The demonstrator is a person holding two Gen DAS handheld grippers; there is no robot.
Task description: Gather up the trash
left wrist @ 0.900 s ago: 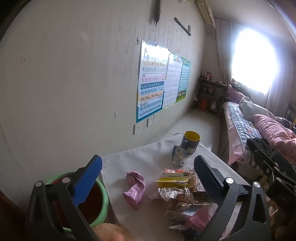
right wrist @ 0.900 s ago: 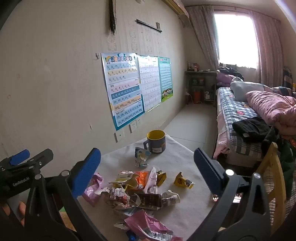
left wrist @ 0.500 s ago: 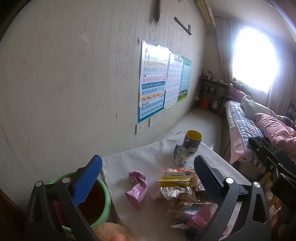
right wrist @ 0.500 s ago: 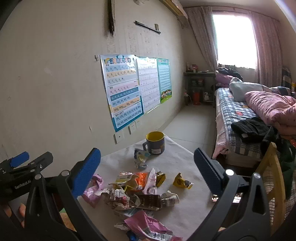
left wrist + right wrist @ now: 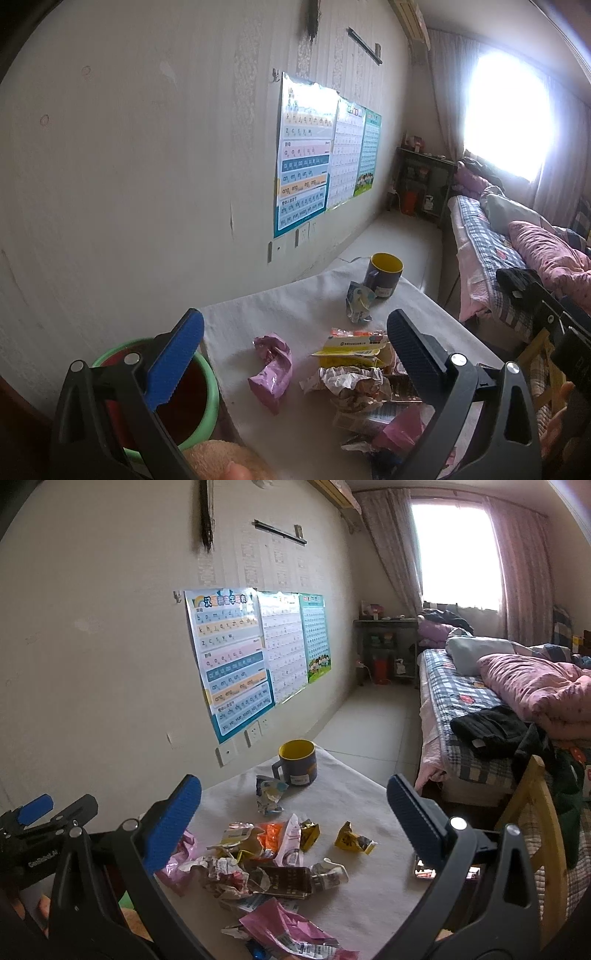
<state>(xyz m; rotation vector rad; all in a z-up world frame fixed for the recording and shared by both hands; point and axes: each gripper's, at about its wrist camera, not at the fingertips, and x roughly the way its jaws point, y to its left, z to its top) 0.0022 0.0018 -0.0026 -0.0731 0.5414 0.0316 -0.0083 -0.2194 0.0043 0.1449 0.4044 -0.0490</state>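
Trash [image 5: 258,864] all loose on tabletop [image 5: 354,797], heaped near front edge; none visible in green bin [image 5: 207,402] beside it; left gripper [image 5: 295,354] and right gripper [image 5: 295,819] fingers spread wide, empty; whole collection seemingly left.

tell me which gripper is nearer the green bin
Left. The left gripper hangs with its blue finger just over the green bin at the table's edge. The right gripper is over the wrapper pile, farther along the table.
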